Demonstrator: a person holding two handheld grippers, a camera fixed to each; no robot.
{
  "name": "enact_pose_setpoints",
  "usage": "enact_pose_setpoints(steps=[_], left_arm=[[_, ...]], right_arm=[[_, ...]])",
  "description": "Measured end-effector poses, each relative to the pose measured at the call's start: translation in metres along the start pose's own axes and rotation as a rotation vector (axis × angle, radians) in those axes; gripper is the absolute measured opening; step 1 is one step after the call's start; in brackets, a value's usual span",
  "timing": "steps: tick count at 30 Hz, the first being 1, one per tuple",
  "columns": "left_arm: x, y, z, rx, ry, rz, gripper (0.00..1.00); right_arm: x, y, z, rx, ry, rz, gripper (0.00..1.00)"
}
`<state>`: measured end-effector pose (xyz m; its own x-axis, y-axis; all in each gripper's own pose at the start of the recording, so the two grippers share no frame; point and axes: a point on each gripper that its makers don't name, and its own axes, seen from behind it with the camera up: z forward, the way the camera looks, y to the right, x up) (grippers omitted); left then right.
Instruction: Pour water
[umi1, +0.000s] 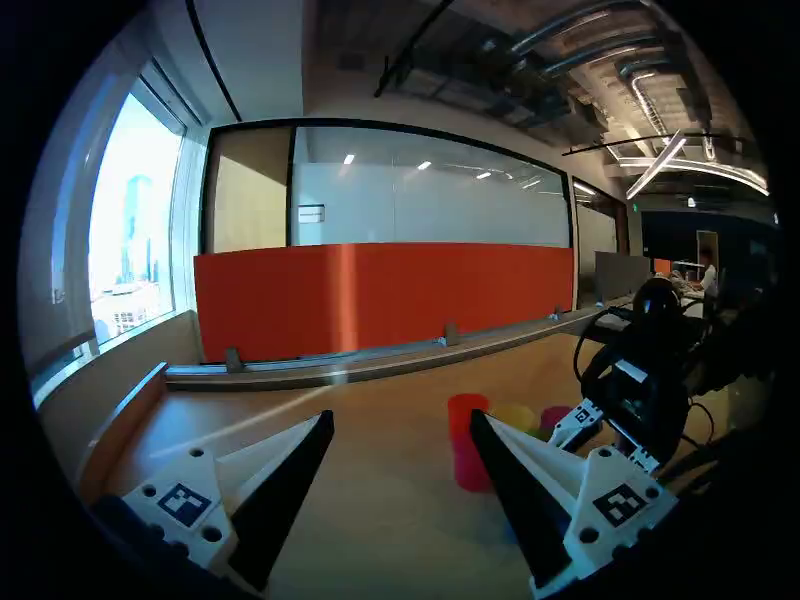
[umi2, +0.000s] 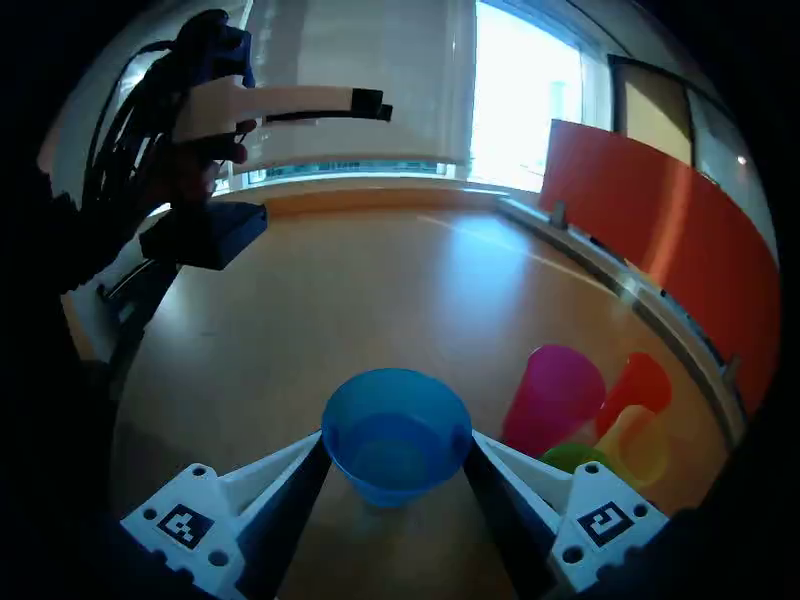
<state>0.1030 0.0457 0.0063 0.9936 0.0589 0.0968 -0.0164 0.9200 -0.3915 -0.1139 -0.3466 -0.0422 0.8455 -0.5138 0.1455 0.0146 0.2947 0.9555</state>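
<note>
My right gripper (umi2: 397, 447) is shut on a blue cup (umi2: 397, 425), one finger pressing each side; the cup stands upright just above the wooden table (umi2: 330, 300) and seems to hold water. To its right stand a pink cup (umi2: 553, 398), a red cup (umi2: 637, 383), a yellow cup (umi2: 642, 442) and a green cup (umi2: 568, 457). My left gripper (umi1: 400, 428) is open with nothing between its fingers, above the table. Ahead of it are the red cup (umi1: 466, 440), yellow cup (umi1: 516, 415) and pink cup (umi1: 553, 414). The right gripper (umi1: 625, 400) is at the right.
An orange partition (umi1: 380, 295) on a metal rail bounds the far side of the table, and windows (umi1: 130, 240) line the adjoining wall. A hand (umi2: 195, 165) holds the left gripper (umi2: 300, 100) high at the left. Bare wood lies between the grippers.
</note>
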Motion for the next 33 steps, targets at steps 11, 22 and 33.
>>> enact_pose_setpoints(steps=[11, 22, 33], left_arm=[[0.000, 0.005, 0.003, -0.007, -0.001, 0.003, 1.00], [0.000, 0.014, 0.006, -0.026, -0.004, 0.003, 1.00], [-0.006, 0.019, 0.010, -0.040, -0.006, -0.011, 1.00]], right_arm=[[0.033, 0.004, -0.028, -0.038, 0.106, -0.005, 0.91], [0.063, 0.016, -0.061, -0.098, 0.223, 0.019, 0.90], [0.085, 0.022, -0.083, -0.145, 0.332, 0.035, 0.90]])
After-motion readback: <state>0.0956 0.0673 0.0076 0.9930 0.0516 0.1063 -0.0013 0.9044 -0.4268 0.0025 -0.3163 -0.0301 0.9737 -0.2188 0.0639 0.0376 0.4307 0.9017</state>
